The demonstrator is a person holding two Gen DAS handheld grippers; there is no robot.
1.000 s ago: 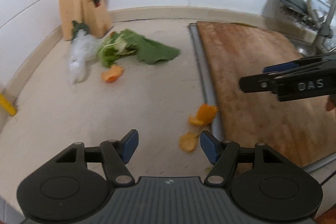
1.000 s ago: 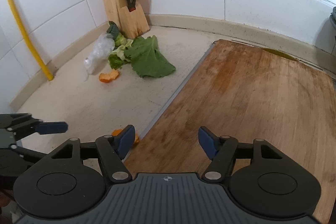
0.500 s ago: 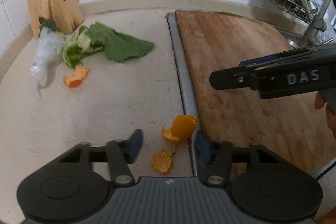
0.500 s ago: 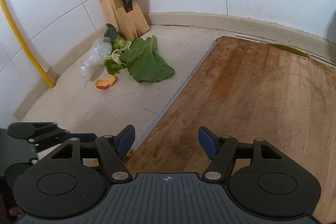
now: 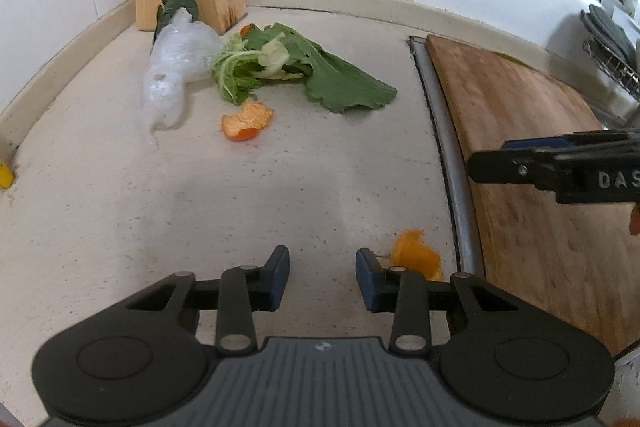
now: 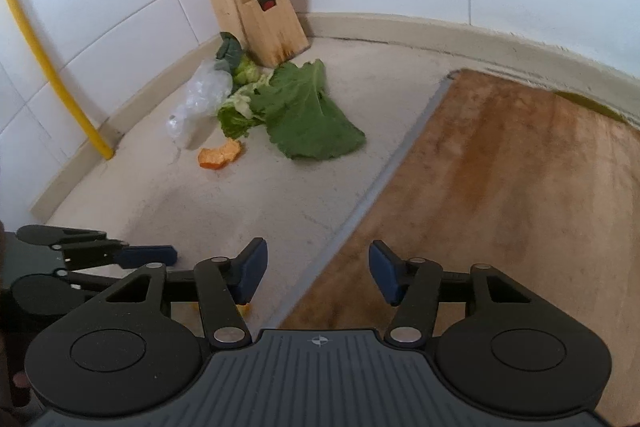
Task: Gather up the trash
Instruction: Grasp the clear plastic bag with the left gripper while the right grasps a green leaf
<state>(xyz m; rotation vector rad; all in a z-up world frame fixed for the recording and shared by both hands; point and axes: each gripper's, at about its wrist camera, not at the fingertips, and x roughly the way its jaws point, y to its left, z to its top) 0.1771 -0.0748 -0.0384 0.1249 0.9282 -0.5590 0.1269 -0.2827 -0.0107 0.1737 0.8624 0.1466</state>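
My left gripper [image 5: 322, 277] hangs low over the beige counter, jaws closing with nothing between them. A blurred orange peel [image 5: 416, 255] lies just right of its right finger, beside the metal rim of the cutting board [image 5: 540, 167]. Farther back lie a second orange peel [image 5: 248, 121], green leaves [image 5: 312, 75] and crumpled clear plastic [image 5: 176, 67]. My right gripper [image 6: 318, 271] hovers over the board's left edge [image 6: 520, 187], jaws closing on nothing. In its view I see the far peel [image 6: 220, 155], the leaves [image 6: 304, 115], the plastic [image 6: 200, 99] and the left gripper [image 6: 160, 259].
A wooden knife block [image 6: 256, 15] with scissors stands in the back corner behind the scraps. A yellow pipe [image 6: 48, 67] runs down the tiled wall at left. Jars, a tomato and a yellow container sit on the ledge above. A dish rack [image 5: 612, 55] is at far right.
The left gripper swung left and its jaws narrowed; the near orange peel, earlier between its fingers, now lies outside the right finger. The right gripper crept forward and its jaws narrowed slightly.
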